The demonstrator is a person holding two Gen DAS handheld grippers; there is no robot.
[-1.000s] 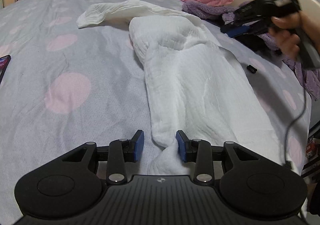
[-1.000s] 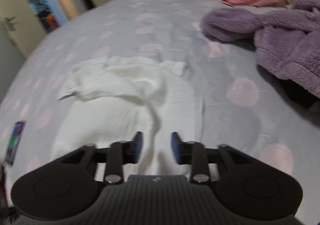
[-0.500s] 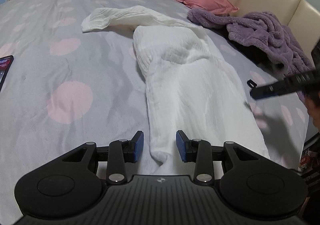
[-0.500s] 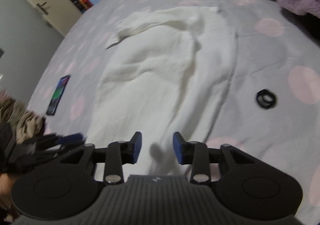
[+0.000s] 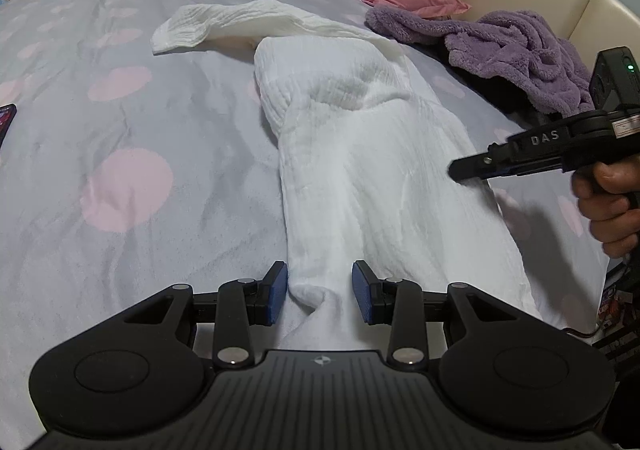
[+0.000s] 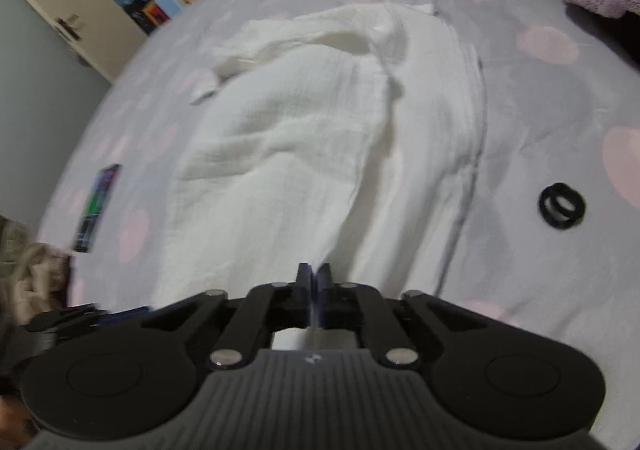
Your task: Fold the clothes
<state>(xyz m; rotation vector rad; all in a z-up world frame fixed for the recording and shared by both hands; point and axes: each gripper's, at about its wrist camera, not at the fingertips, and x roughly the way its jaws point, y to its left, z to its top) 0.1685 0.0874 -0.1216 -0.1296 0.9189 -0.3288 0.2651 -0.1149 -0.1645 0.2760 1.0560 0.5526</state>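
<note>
- Left tongs gape wide, a bunched end of the white crinkled cotton garment between the blue pads.
- Right tongs are pressed together above the garment; whether cloth is pinched cannot be told.

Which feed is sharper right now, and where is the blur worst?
Left wrist view is sharp: the white garment shows its weave, with fisheye bending at the edges. Right wrist view is motion-smeared, worst at the phone and left edge; the black ring stays readable.
</note>
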